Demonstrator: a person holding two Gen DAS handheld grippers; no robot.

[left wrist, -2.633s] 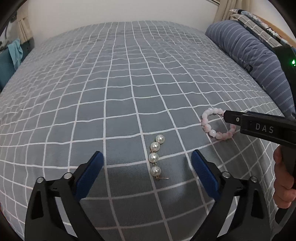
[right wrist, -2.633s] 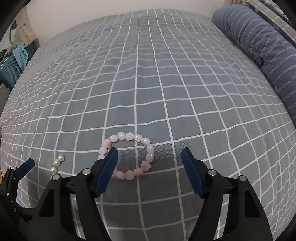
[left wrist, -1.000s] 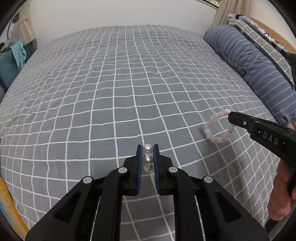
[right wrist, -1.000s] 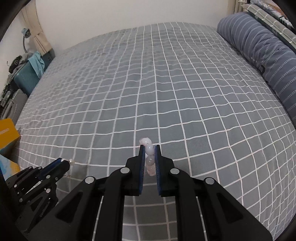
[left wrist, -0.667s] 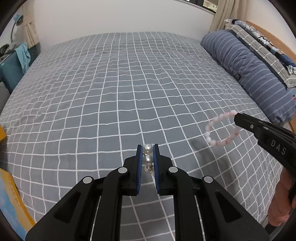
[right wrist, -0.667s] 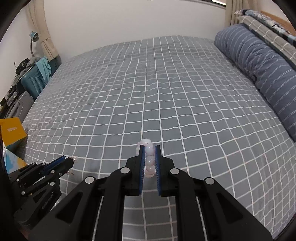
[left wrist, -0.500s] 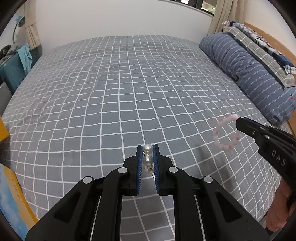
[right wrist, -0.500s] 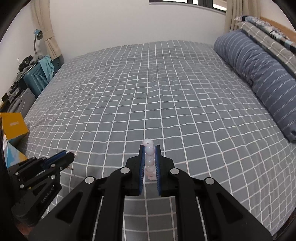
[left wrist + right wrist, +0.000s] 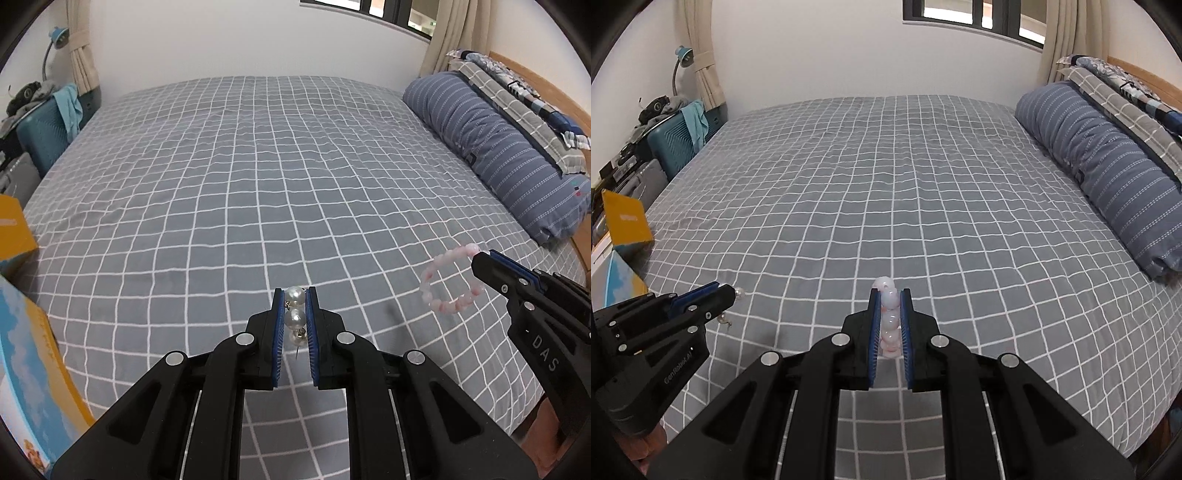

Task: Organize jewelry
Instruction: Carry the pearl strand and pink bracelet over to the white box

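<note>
My left gripper [image 9: 295, 295] is shut on a short strand of white pearls [image 9: 294, 317], held in the air above the grey checked bed [image 9: 258, 177]. The same gripper [image 9: 729, 291] shows at the lower left of the right wrist view, a pearl [image 9: 739, 292] sticking out past its tip. My right gripper [image 9: 890, 295] is shut on a pink bead bracelet [image 9: 889, 314], seen edge-on between the blue pads. In the left wrist view that gripper [image 9: 484, 258] enters from the right with the bracelet [image 9: 448, 284] hanging as a ring off its tip.
A blue striped pillow [image 9: 498, 147] and a folded checked quilt [image 9: 1123, 96] lie along the bed's right side. Yellow and blue boxes [image 9: 33, 350] stand by the bed's left edge. A teal suitcase [image 9: 677, 144] with clothes on it is at the far left.
Both grippers shut on their jewelry and lifted it off the bed. Over the last second both have risen and drawn back, so more of the room shows.
</note>
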